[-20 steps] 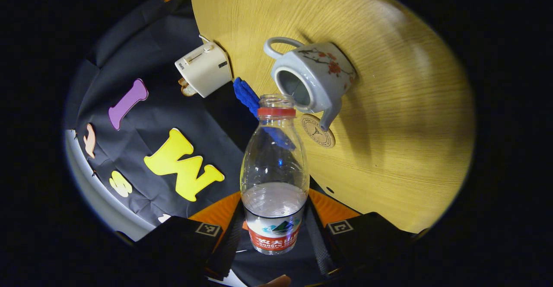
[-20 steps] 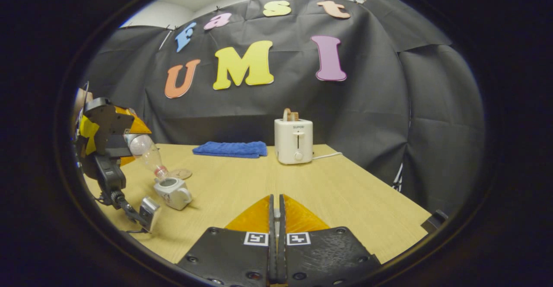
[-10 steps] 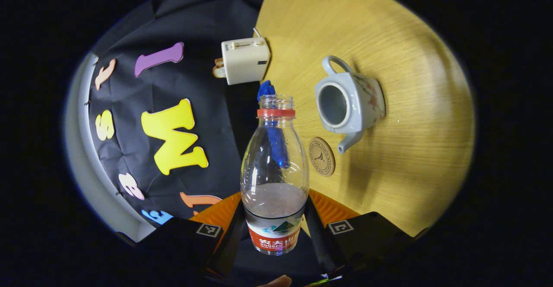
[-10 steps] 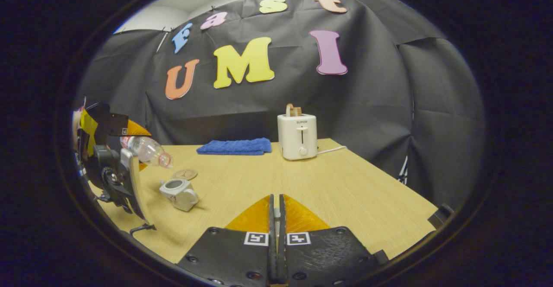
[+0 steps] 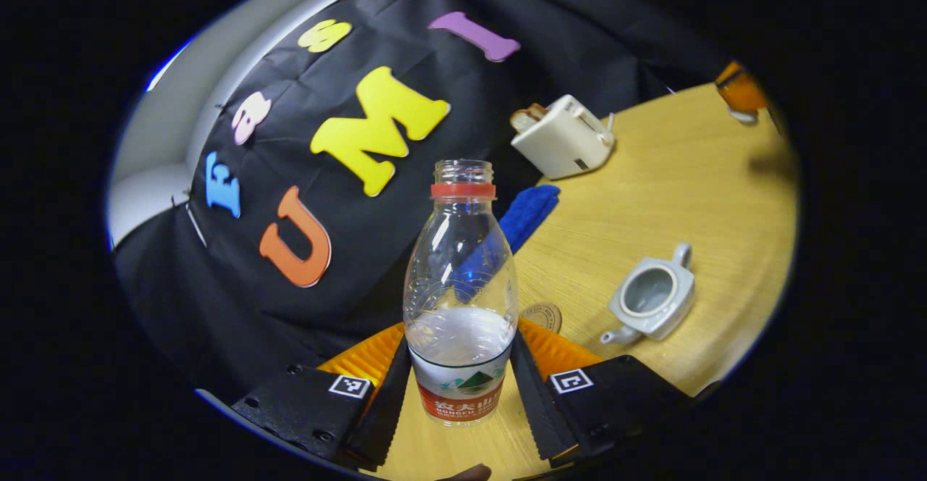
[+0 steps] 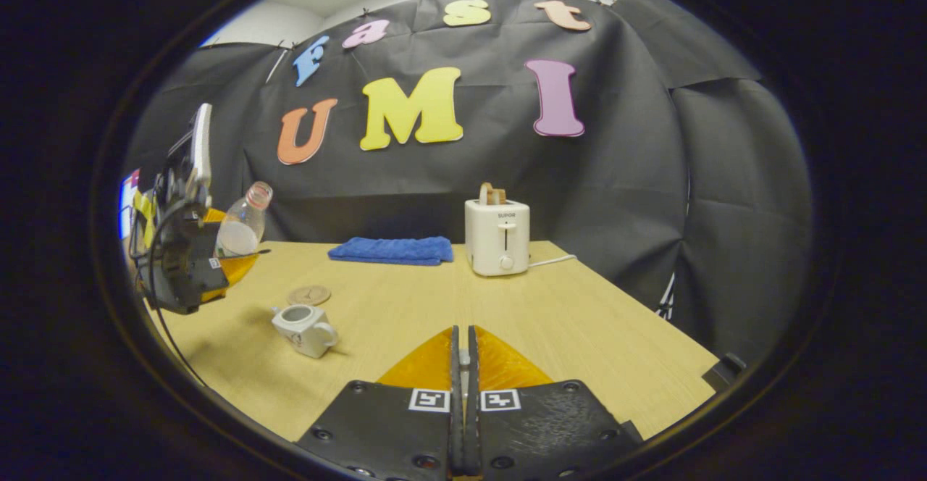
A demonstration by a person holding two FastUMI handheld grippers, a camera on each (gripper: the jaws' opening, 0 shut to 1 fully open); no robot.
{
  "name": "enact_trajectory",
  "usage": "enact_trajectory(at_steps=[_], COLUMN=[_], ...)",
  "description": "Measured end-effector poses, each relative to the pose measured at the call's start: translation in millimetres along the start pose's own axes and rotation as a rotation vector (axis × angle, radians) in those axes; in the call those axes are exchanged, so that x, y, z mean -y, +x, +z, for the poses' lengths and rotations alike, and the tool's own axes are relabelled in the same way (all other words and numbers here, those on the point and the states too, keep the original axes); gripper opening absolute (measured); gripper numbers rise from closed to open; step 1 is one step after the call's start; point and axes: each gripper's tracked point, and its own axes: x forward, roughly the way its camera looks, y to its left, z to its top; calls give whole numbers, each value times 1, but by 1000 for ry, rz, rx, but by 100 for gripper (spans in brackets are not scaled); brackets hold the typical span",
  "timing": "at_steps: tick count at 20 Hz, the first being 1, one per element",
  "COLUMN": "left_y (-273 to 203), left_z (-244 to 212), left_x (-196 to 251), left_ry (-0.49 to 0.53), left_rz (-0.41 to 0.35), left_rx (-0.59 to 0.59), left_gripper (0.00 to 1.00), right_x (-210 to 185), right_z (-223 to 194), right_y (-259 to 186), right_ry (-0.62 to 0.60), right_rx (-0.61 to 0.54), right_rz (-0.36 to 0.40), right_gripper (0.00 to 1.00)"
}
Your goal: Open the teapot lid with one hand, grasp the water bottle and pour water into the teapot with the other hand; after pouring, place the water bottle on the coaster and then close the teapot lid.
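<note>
The left gripper (image 5: 462, 394) grips the bottle (image 5: 461, 300) on both sides, and it has tipped back up from pouring, mouth up, held above the table (image 5: 652, 198). A little farther sit the coaster (image 5: 544, 315) and the pot (image 5: 652, 301), lid off. The right gripper (image 6: 462, 401) is pressed closed on nothing, as before. Far back are the cloth (image 6: 391, 250) and toaster (image 6: 497, 238)

A red neck ring and red-and-white label are borne by the clear water bottle (image 5: 461, 278). The teapot (image 5: 654, 298) is pale grey-white (toaster (image 5: 563, 137) cream, cloth (image 5: 527, 211) blue at 1 o'clock), the table (image 5: 652, 191) light wood-grained.
</note>
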Motion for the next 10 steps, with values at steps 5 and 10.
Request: enact_trajectory(at_steps=[5,10], left_y=[40,80], left_z=[-5,-9], left_x=[-2,11], left_ry=[-446,-625], left_rz=[39,1], left_rx=[13,11], left_gripper=[75,75], right_x=[2,2], right_z=[5,5], right_y=[3,6], right_ry=[-21,-20], right_rx=[-1,-3], right_rz=[-26,-25], right_gripper=[1,1])
